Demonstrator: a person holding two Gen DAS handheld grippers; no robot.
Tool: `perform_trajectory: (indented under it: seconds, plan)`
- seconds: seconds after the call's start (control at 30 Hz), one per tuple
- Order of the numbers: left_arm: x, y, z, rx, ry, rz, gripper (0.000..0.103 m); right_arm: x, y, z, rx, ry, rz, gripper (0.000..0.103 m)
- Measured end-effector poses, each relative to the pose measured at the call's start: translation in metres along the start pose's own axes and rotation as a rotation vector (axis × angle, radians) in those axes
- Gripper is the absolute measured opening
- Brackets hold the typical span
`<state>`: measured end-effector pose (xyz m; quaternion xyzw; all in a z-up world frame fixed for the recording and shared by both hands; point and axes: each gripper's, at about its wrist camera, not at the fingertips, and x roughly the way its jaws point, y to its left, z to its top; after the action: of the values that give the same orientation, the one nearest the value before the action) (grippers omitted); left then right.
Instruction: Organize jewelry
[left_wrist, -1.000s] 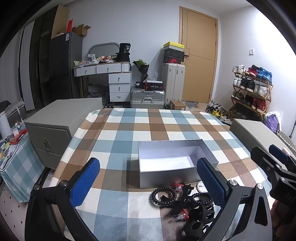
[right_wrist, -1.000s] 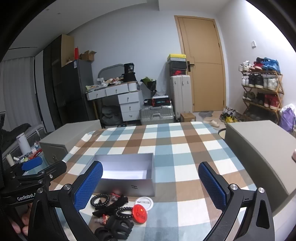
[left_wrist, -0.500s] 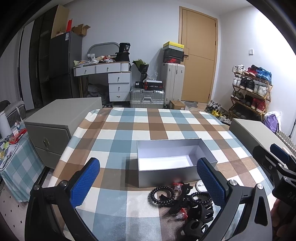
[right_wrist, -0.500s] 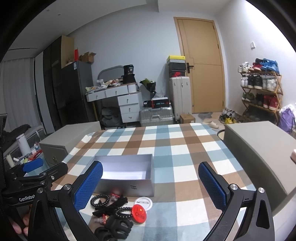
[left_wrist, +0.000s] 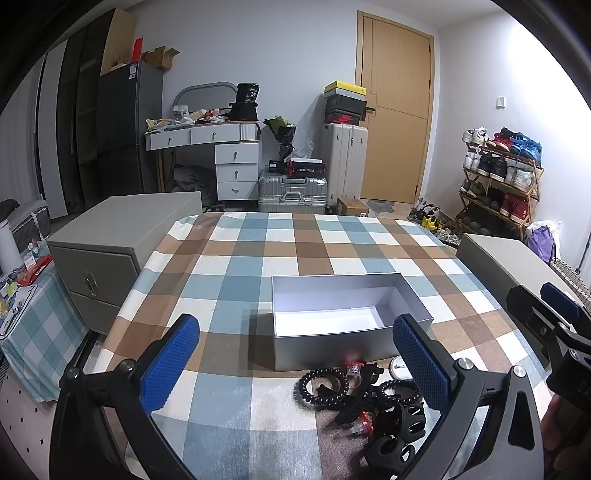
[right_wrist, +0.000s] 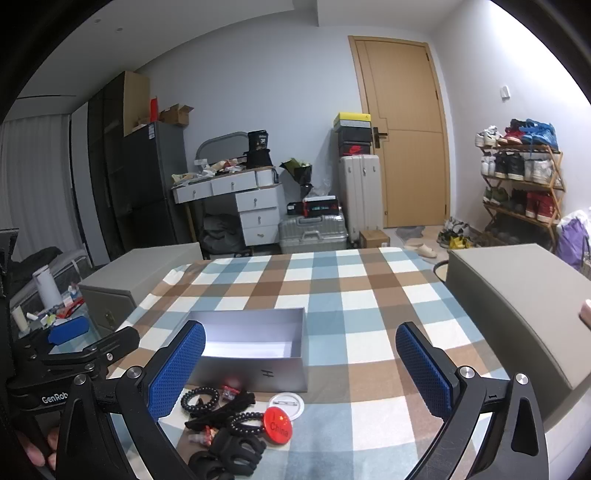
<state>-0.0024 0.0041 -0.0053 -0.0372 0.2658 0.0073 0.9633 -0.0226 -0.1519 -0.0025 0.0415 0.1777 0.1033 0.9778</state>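
Note:
An open silver box (left_wrist: 347, 325) (right_wrist: 255, 354) sits empty on the checked tablecloth. In front of it lies a heap of jewelry: a black bead bracelet (left_wrist: 321, 387) (right_wrist: 199, 398), black hair claws (left_wrist: 395, 432) (right_wrist: 229, 454), a red round badge (right_wrist: 277, 425), a white badge (right_wrist: 286, 403) and small red-tipped pieces (left_wrist: 356, 428). My left gripper (left_wrist: 295, 369) is open above the near table edge, left of the heap. My right gripper (right_wrist: 303, 373) is open too, over the heap and to its right. Neither holds anything. Each gripper shows at the edge of the other's view.
Grey cabinets stand at the table's left (left_wrist: 122, 243) and right (right_wrist: 517, 306). A side table with a white bottle (right_wrist: 46, 291) is at the far left. Beyond the table are a desk, suitcases (left_wrist: 291, 192), a door and a shoe rack (right_wrist: 521, 184).
Both grippers have drifted back and upward slightly, so the box and heap look a little farther off. Nothing was grasped or moved.

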Motion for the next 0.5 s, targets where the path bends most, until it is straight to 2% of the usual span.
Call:
perform_trajectory:
  seconds: [0.5]
  plan:
    - [0.0003, -0.0039, -0.0035, 0.003, 0.007, -0.003, 0.102, -0.0002, 0.0009, -0.0008, -0.001, 0.006, 0.002, 0.103]
